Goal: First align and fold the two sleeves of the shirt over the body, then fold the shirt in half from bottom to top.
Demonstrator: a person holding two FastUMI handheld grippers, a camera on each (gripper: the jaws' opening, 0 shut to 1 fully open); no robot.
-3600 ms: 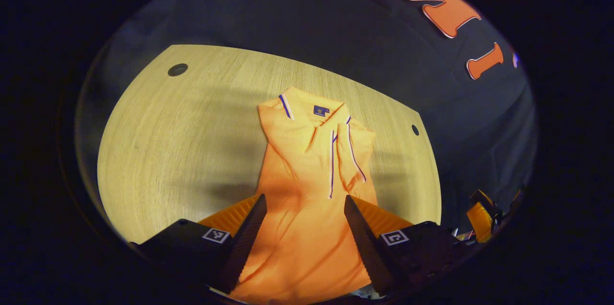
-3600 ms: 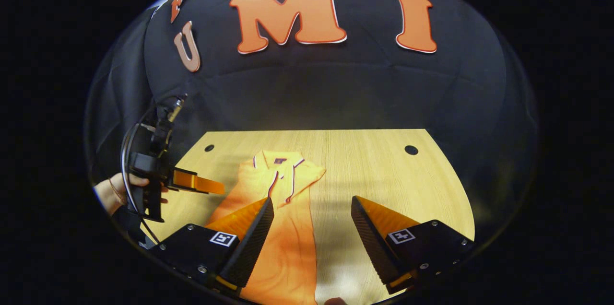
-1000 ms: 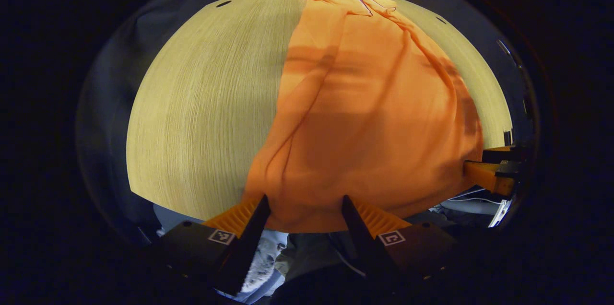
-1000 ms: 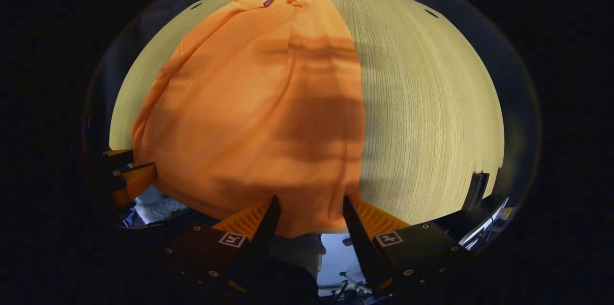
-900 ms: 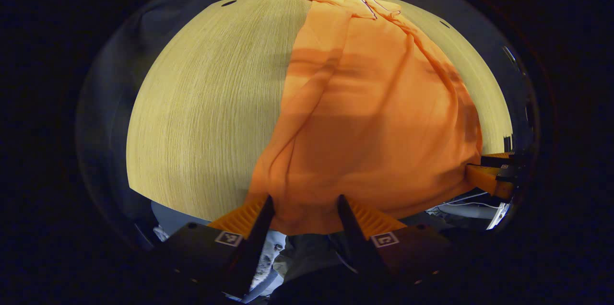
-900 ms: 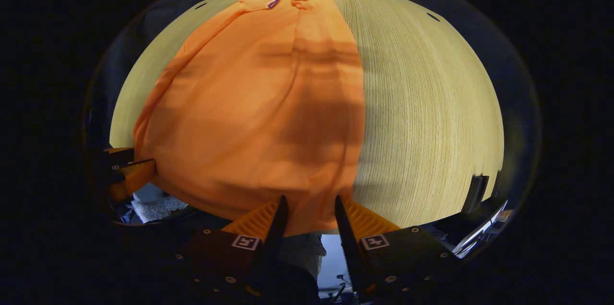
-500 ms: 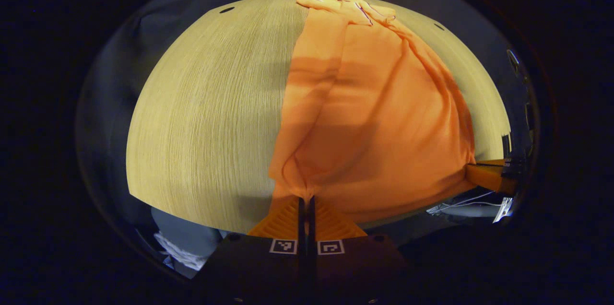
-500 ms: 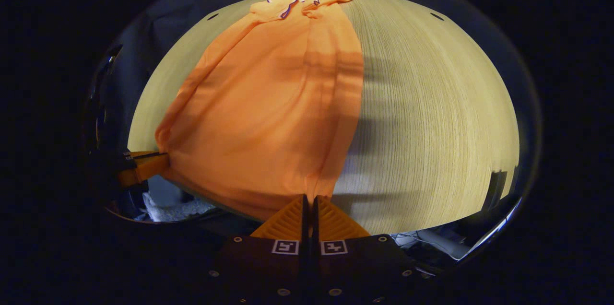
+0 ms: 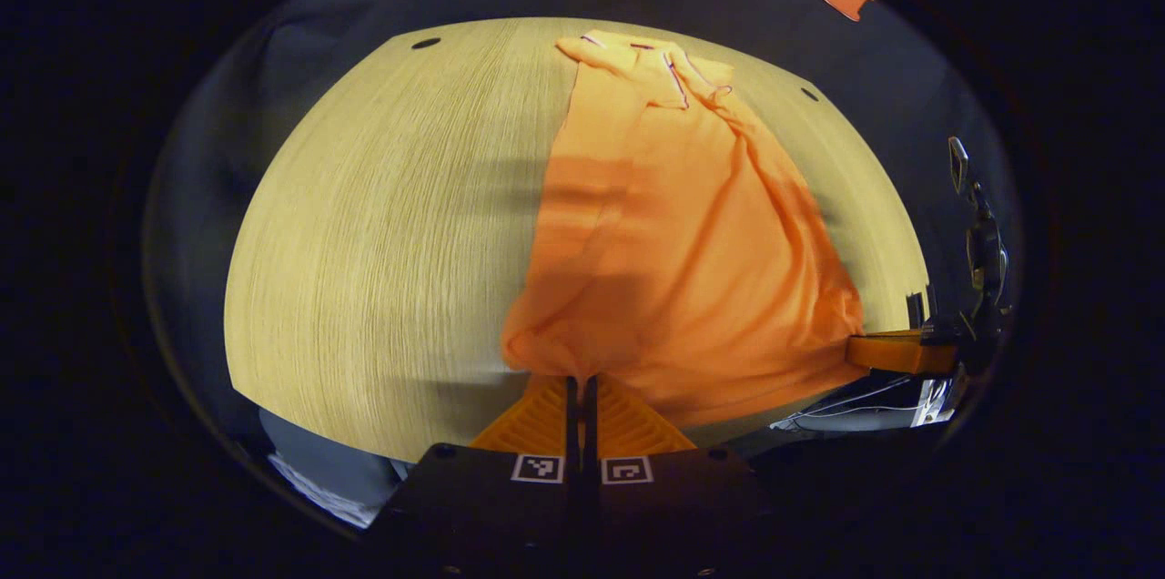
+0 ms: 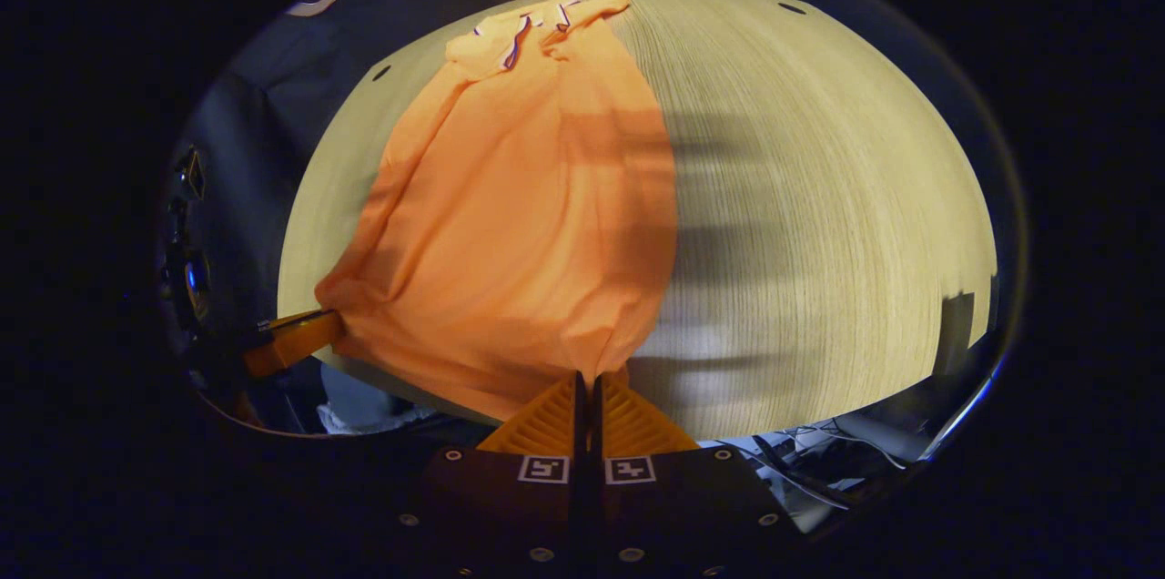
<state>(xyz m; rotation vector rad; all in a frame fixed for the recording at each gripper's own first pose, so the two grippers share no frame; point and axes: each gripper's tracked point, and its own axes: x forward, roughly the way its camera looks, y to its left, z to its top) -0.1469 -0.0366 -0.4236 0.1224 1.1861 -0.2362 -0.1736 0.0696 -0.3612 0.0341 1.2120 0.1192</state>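
Hem corners of the orange polo shirt (image 9: pixel 673 251) sat pinched, apparently, in the closed left gripper (image 9: pixel 575 376) and right gripper (image 10: pixel 588 374); its collar (image 10: pixel 537 19) lay straight ahead.

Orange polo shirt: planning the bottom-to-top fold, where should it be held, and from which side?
Grip the orange polo shirt at its two bottom hem corners, coming from the table's near edge: the collar lies far, the hem nearest. Both hand-held grippers, left and right, are shut there.

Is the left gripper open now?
No, the left gripper has both fingers pressed together on the bottom hem of the orange shirt.
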